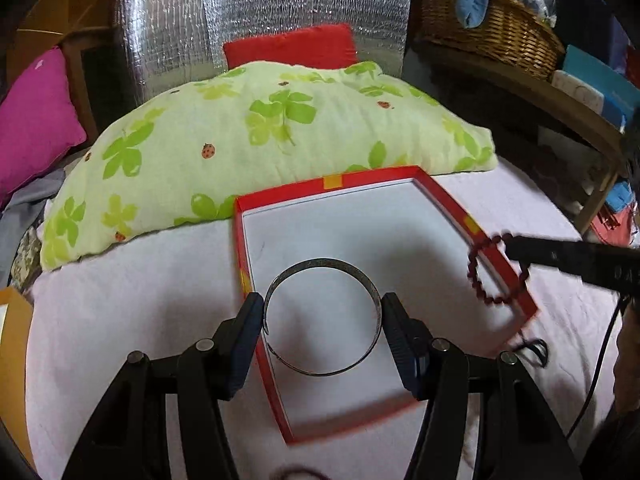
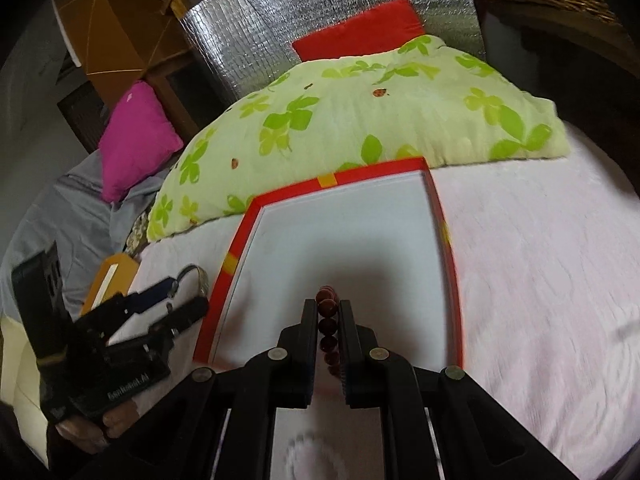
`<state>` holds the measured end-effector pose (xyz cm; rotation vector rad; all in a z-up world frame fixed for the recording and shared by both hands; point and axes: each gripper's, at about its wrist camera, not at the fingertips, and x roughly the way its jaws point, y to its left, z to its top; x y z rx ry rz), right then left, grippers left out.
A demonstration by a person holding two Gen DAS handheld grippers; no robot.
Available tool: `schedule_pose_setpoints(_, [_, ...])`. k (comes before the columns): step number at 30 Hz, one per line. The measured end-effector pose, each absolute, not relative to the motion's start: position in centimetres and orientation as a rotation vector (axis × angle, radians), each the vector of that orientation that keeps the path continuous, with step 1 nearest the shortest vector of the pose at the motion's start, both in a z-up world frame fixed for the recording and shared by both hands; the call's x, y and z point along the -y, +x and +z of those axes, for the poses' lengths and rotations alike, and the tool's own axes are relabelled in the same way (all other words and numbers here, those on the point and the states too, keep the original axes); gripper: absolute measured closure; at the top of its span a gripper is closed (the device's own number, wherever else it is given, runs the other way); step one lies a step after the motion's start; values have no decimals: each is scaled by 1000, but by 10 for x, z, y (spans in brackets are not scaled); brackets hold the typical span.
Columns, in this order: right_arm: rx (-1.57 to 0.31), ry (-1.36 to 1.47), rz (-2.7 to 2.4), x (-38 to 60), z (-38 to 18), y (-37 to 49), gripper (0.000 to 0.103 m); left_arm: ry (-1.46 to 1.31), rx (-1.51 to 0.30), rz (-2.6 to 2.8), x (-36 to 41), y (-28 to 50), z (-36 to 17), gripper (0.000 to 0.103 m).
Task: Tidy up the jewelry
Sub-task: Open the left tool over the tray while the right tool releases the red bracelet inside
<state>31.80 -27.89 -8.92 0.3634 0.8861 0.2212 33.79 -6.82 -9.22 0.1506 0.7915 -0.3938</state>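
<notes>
A red box (image 1: 498, 249) with a white inside lies on the bed; it also shows in the right wrist view (image 2: 451, 240). My left gripper (image 1: 322, 312) is shut on a silver metal bangle (image 1: 320, 266), its pads pressing the ring's two sides, above the box's left wall. My right gripper (image 2: 327, 308) is shut on a dark red bead bracelet (image 2: 327, 307) over the box's inside. In the left wrist view that bracelet (image 1: 476, 276) hangs from the right gripper's fingers (image 1: 560, 258) over the box's right wall. The left gripper (image 2: 188, 300) with the bangle (image 2: 202, 278) shows left of the box.
A green clover-print pillow (image 1: 256, 136) lies right behind the box, with a red cushion (image 1: 292, 46) and a silver foil panel (image 1: 260, 12) beyond. A pink cushion (image 1: 36, 120) is at the left. A wicker basket (image 1: 492, 24) stands on a wooden shelf at the right. A black cord (image 1: 534, 346) lies by the box's right corner.
</notes>
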Motion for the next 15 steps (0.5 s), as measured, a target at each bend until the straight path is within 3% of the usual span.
schedule_pose_setpoints(15, [-978, 459, 249, 277, -132, 476, 92, 230, -928, -396, 108, 446, -125, 41])
